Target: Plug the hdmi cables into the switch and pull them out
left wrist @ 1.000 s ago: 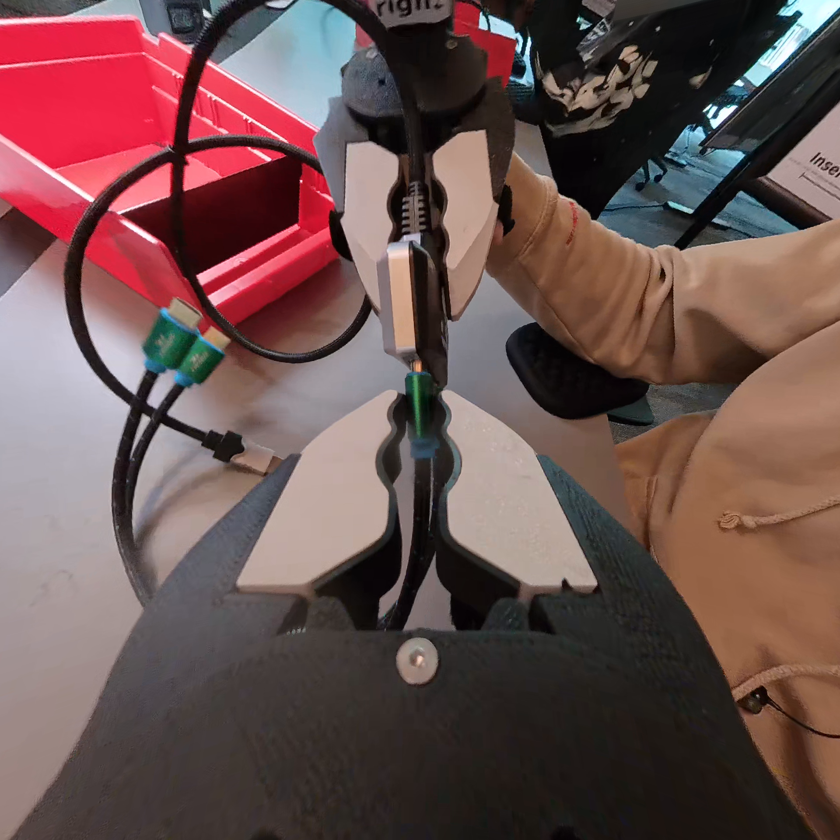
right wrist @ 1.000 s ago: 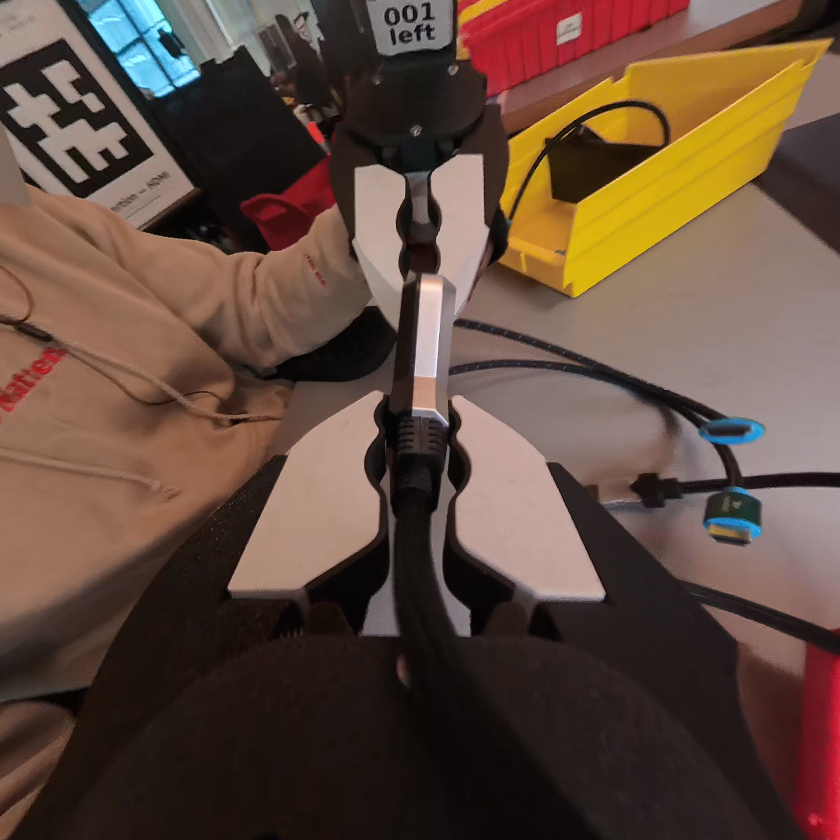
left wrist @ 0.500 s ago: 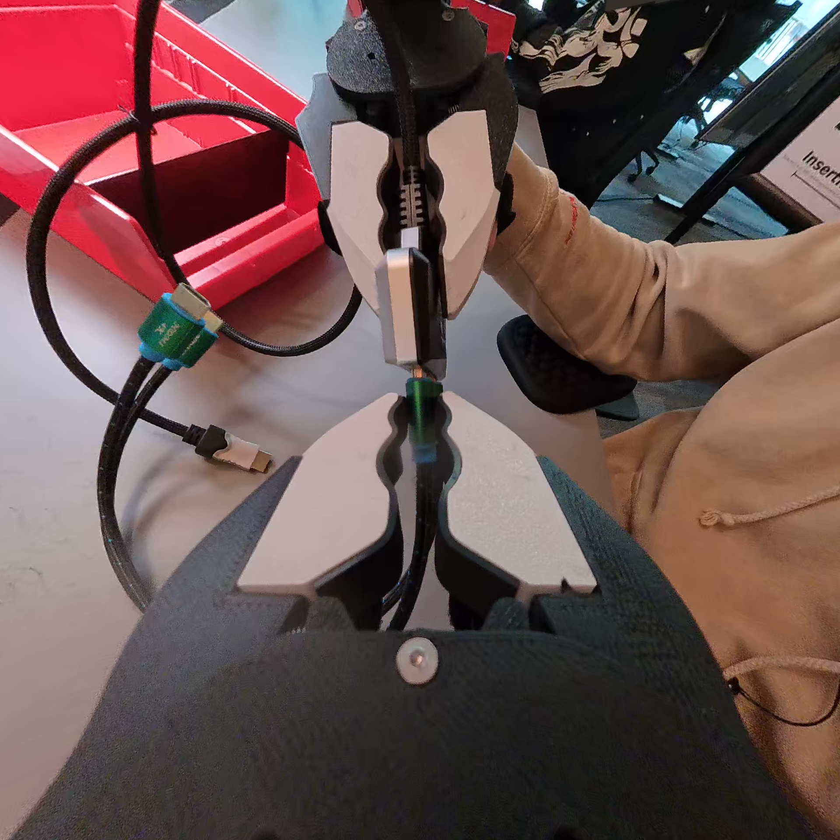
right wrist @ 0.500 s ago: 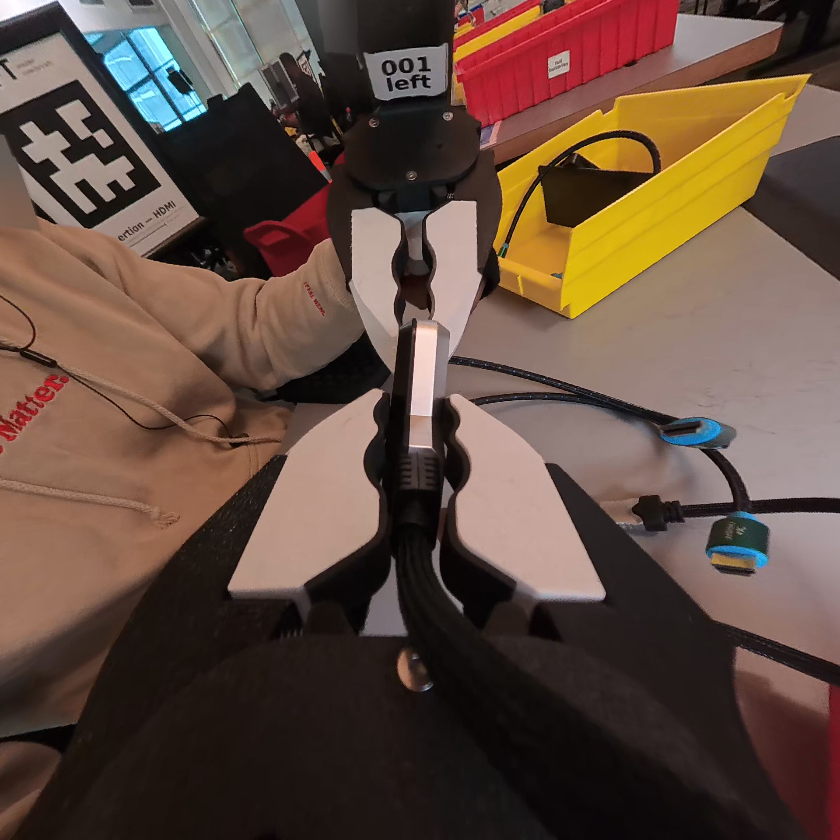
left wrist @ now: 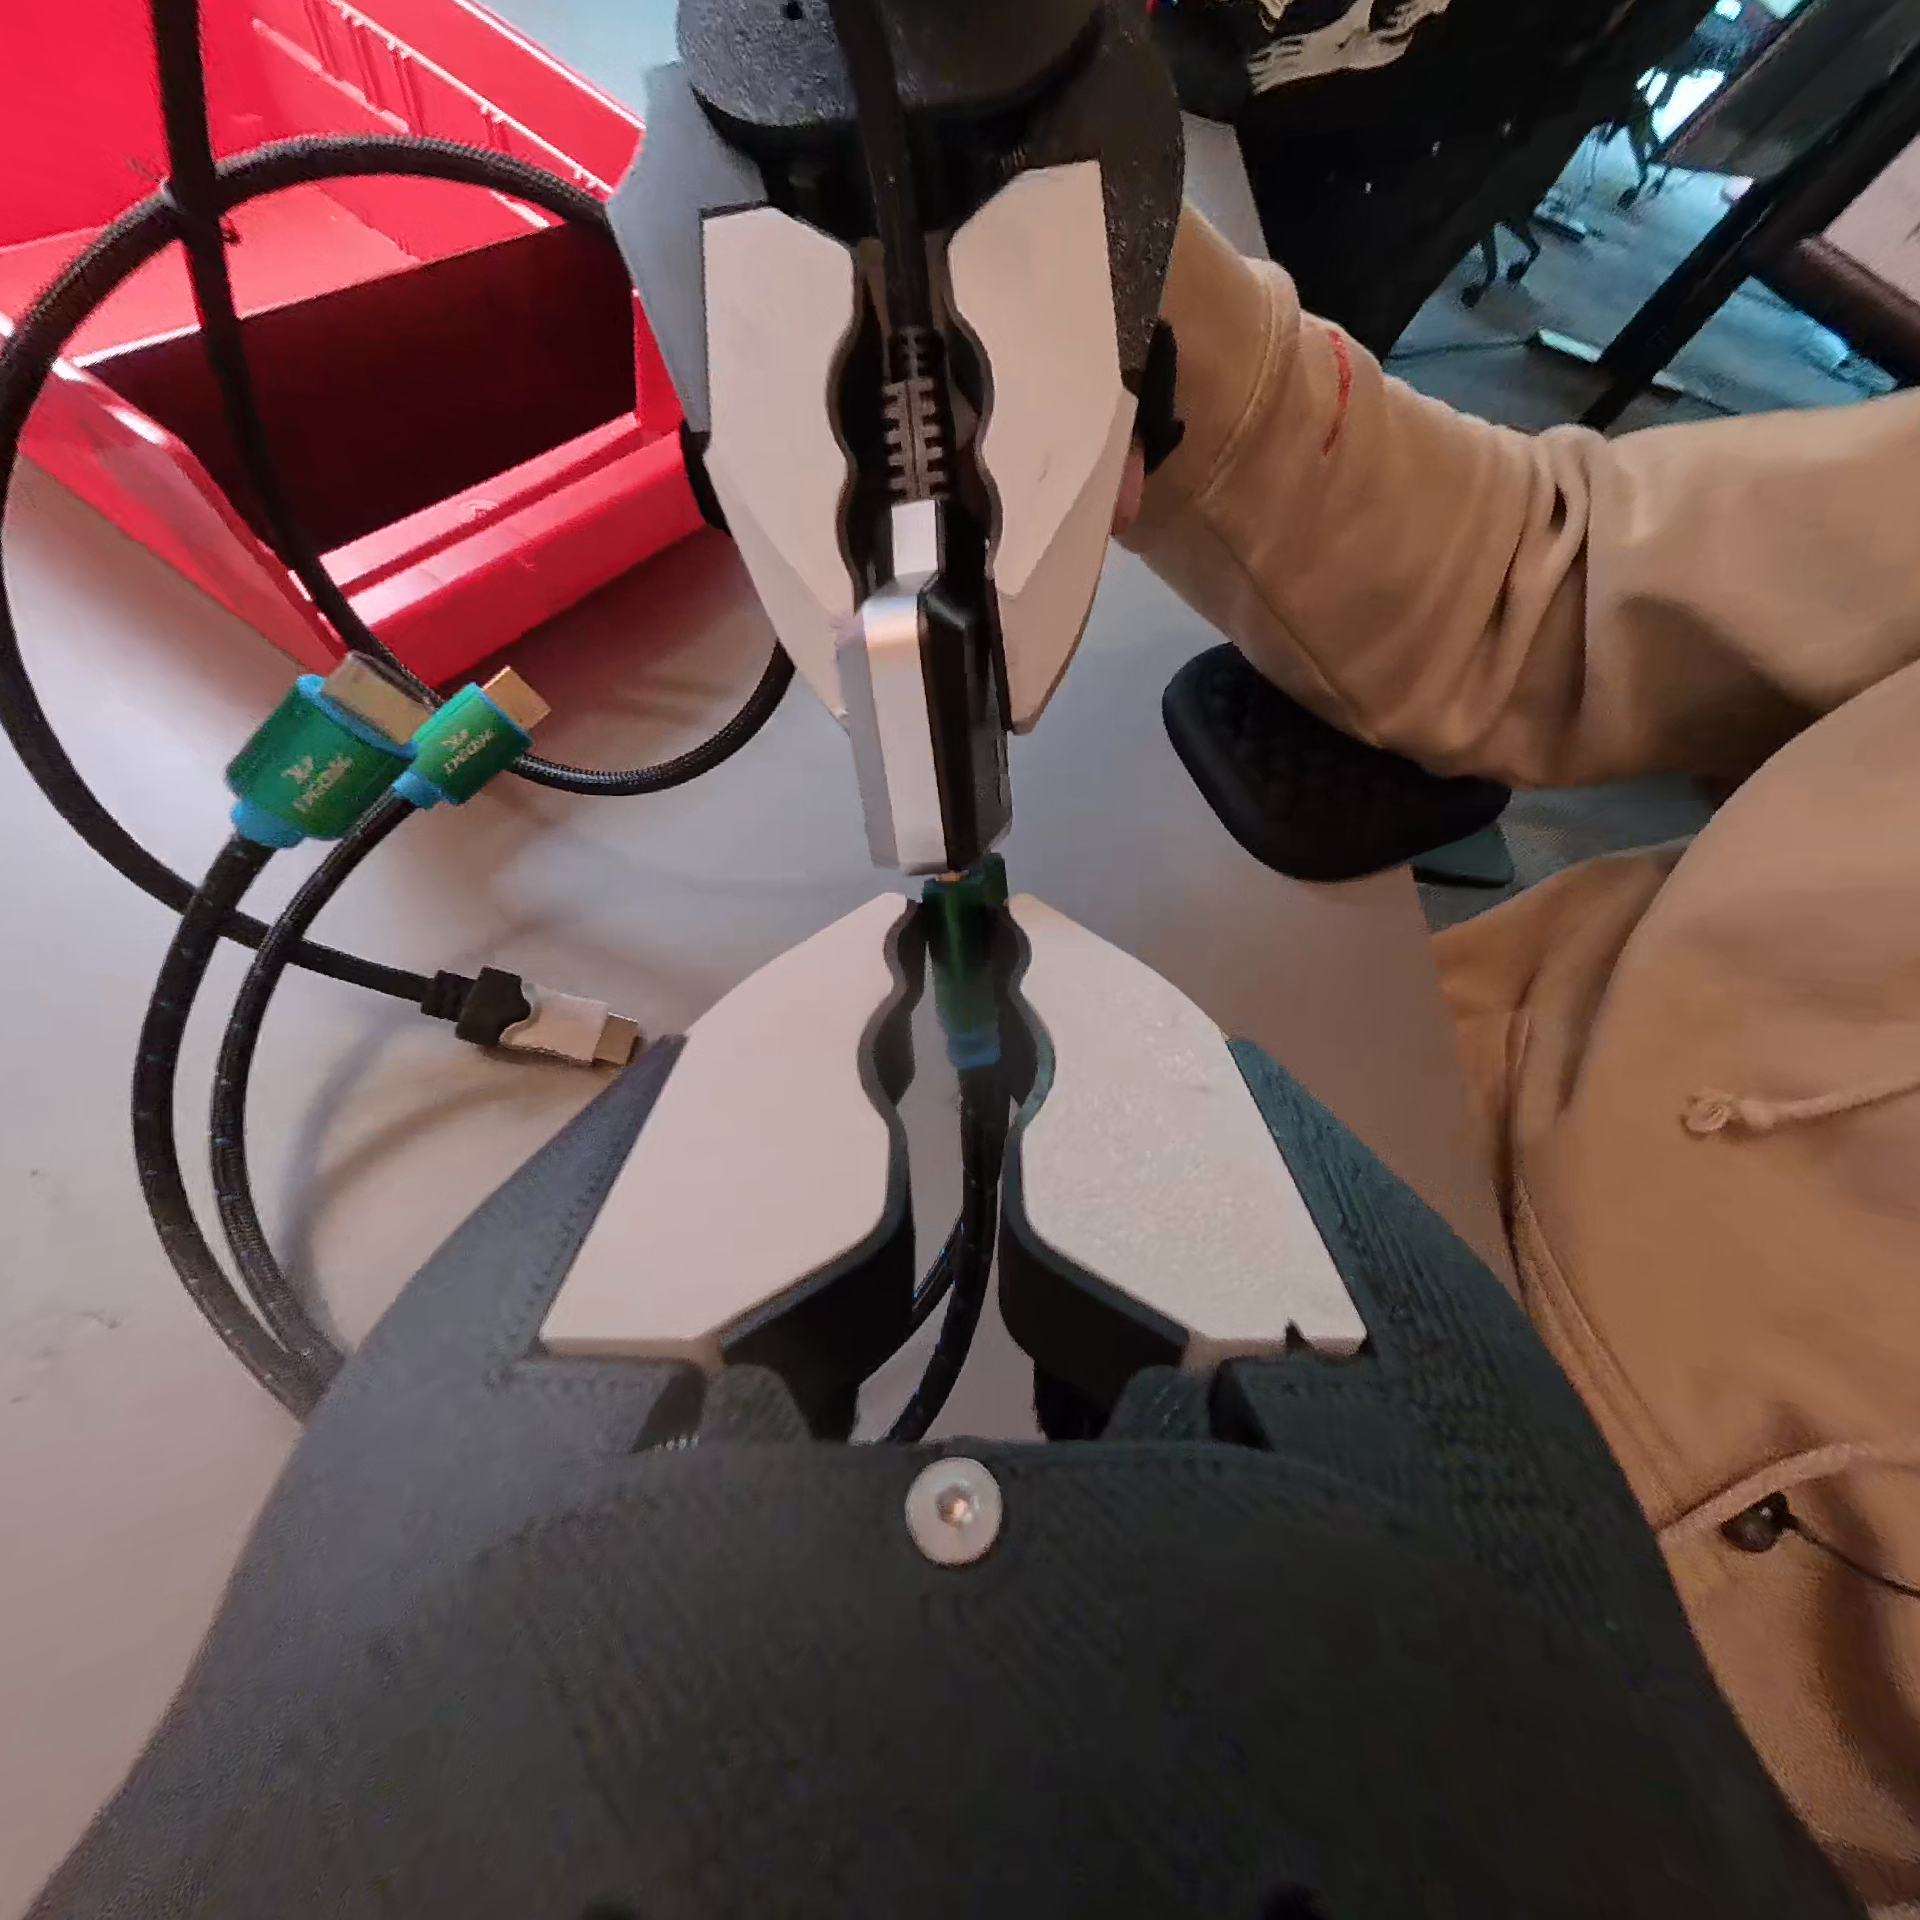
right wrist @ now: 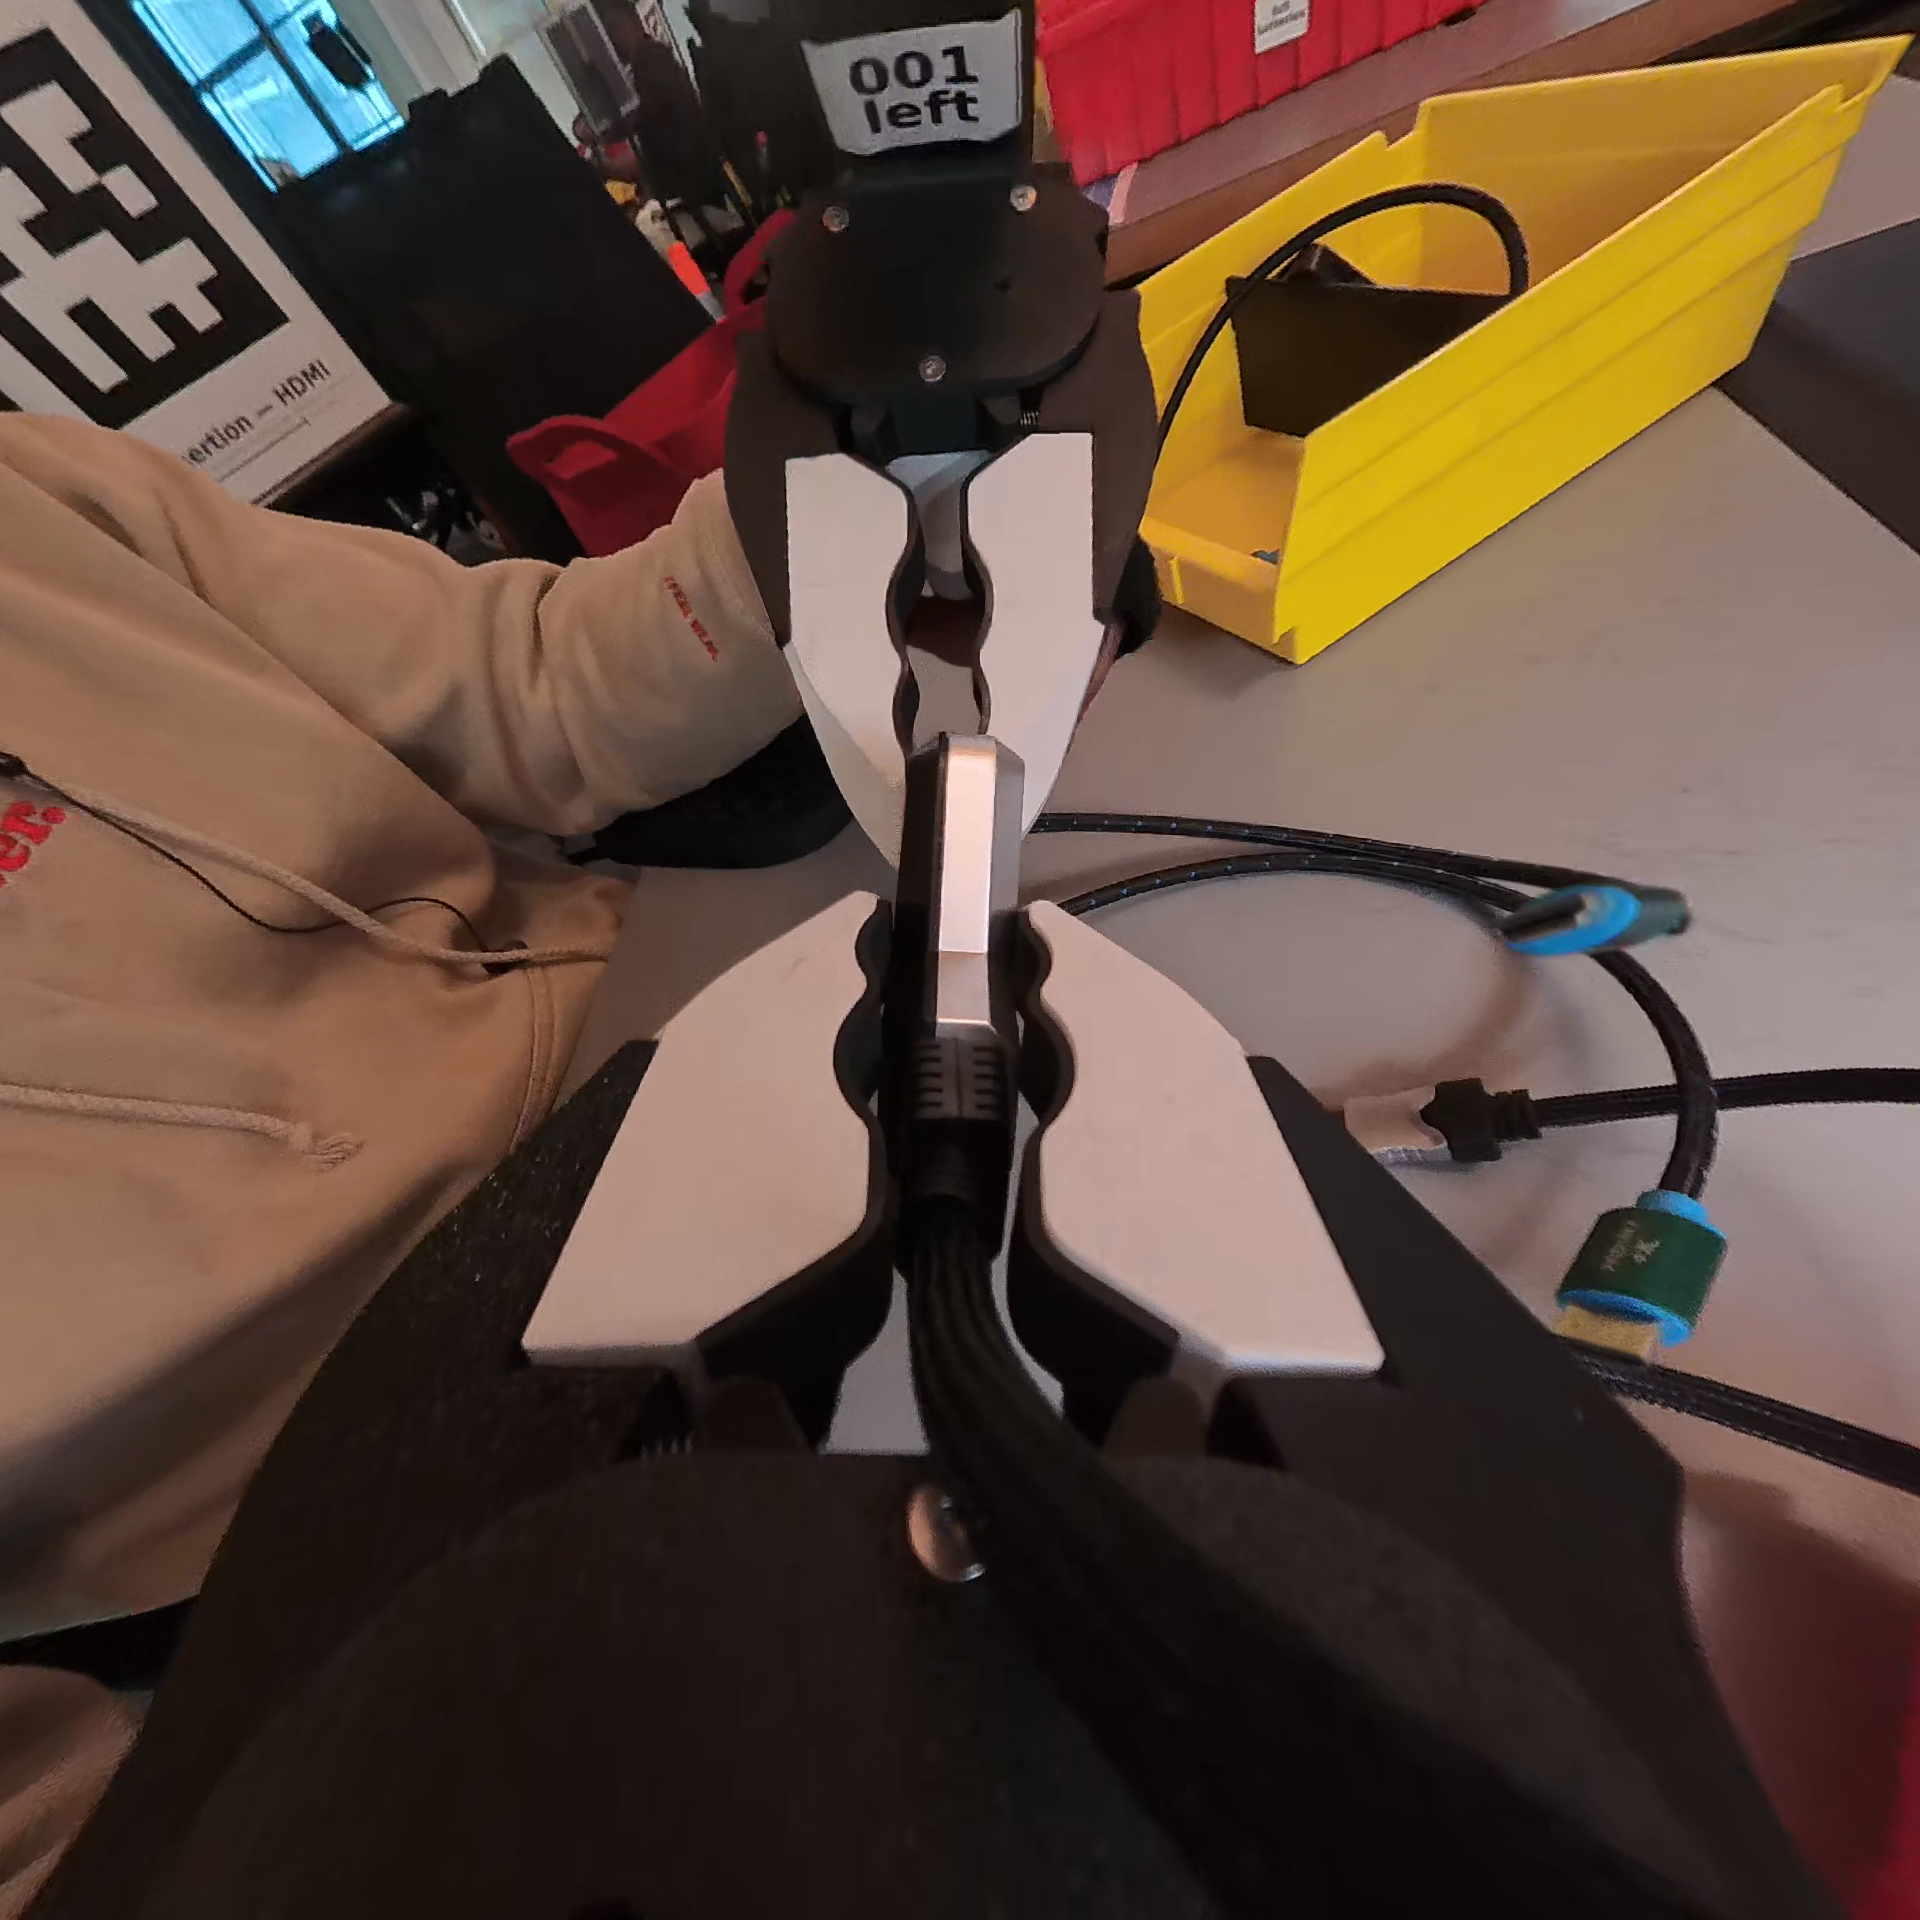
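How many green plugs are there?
3. One green plug is pinched in the left tongs, right at the switch. Two more lie together on the table near the red bin.

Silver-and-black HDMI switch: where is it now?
Left wrist view, centre: the silver-and-black HDMI switch is clamped in the right gripper, its end meeting the green plug.

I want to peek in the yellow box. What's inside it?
Inside the yellow box sits a black divider with a thin black cable looping over it. The near wall hides most of its floor.
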### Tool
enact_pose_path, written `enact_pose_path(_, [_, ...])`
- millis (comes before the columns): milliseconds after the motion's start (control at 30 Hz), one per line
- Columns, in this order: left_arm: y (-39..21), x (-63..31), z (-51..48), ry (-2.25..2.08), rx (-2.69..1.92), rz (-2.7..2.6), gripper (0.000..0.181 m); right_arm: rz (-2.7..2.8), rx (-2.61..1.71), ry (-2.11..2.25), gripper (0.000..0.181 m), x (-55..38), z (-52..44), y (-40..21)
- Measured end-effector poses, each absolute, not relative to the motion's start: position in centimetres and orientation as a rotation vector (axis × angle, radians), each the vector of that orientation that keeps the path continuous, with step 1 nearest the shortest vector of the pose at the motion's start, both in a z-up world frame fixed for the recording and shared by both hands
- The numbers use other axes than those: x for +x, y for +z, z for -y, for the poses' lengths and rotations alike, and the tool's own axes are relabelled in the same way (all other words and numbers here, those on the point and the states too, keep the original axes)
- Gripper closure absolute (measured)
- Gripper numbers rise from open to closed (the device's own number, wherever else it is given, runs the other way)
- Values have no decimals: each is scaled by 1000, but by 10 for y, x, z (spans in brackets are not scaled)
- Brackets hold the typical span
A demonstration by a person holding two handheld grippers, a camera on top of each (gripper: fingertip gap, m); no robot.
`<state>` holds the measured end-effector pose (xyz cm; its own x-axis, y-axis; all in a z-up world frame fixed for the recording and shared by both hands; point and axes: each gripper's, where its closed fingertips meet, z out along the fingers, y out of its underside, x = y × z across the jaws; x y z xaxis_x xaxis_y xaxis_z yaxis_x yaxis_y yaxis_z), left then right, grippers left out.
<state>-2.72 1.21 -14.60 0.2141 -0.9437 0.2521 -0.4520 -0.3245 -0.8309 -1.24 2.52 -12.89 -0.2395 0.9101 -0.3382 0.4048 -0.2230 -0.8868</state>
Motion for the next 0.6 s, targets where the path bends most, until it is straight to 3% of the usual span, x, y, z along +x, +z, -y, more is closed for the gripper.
enact_pose_path(100, [-139, -29, -11, -1026, -1838, -1285, 165, 1598, -1561, 1454, 159, -14, -23, -128])
enact_pose_path(233, [-142, -21, -7, -981, -1819, -1315, 146, 1625, -1565, 1413, 159, -15, -19, -127])
enact_pose_path(333, [-144, -16, -11, -965, -1809, -1312, 159, 1667, -1583, 1345, 159, -16, -15, -130])
enact_pose_path(500, [-115, -23, -16, -1085, -1683, -1196, 161, 1574, -1609, 1197, 142, -10, -32, -115])
enact_pose_path(600, [-108, -29, -18, -1083, -1673, -1160, 161, 1541, -1576, 1186, 143, -4, -35, -106])
